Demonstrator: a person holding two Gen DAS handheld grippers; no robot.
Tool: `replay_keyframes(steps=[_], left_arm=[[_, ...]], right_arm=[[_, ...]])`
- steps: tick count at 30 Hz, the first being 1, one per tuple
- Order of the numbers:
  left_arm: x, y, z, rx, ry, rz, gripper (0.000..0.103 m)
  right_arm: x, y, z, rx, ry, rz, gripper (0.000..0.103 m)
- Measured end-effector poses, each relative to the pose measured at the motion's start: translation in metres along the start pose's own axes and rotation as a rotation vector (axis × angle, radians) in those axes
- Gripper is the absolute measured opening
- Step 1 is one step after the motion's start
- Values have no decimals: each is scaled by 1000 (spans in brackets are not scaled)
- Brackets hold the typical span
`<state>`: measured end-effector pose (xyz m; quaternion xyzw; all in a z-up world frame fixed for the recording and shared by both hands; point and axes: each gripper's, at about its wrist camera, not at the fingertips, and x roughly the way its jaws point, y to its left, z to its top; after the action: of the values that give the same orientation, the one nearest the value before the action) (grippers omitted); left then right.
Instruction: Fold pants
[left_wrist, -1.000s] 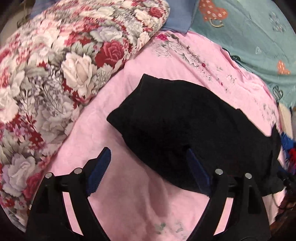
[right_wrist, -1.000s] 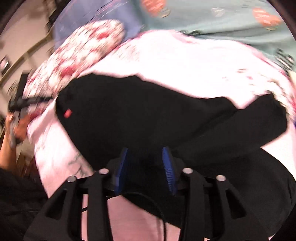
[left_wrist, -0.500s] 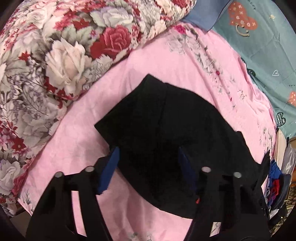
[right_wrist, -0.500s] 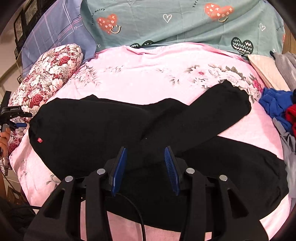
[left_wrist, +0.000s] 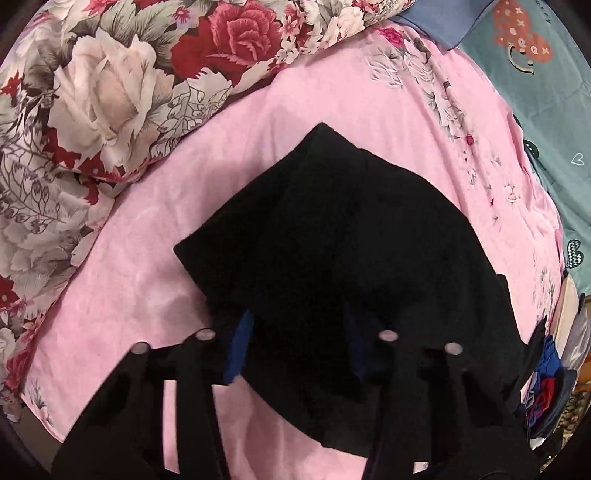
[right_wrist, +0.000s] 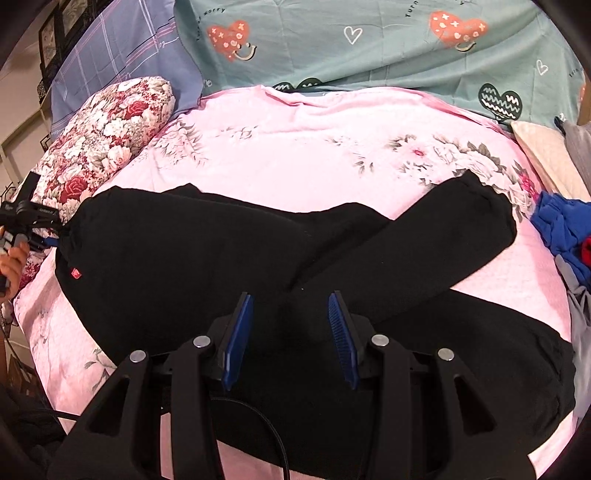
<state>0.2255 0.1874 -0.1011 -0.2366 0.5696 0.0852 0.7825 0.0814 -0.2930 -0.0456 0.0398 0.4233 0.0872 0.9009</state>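
Right gripper (right_wrist: 290, 334) hangs open over the black pants (right_wrist: 207, 258) sprawled across the pink bedsheet (right_wrist: 295, 147). Left gripper (left_wrist: 295, 339), also open, straddles the waistband end. Looks like soft, floppy fleece, so I'd pinch the waistband corners or leg cuffs.

The black pants (left_wrist: 332, 258) swallow the left hand-held gripper's (left_wrist: 299, 343) blue pads, so its grip is perhaps unreadable. Near right, the clothes pile (left_wrist: 546, 391) is cropped.
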Motion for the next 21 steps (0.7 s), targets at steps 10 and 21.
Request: replay_keyframes(steps=[10,21], left_arm=[[-58,-23,-22,161,-132,63,17],[-40,10,-21,125,-97,107,23]], right_arm=[[3,5,0,-1,10,-24,44],[1,16,-2,-20,19,-38,44]])
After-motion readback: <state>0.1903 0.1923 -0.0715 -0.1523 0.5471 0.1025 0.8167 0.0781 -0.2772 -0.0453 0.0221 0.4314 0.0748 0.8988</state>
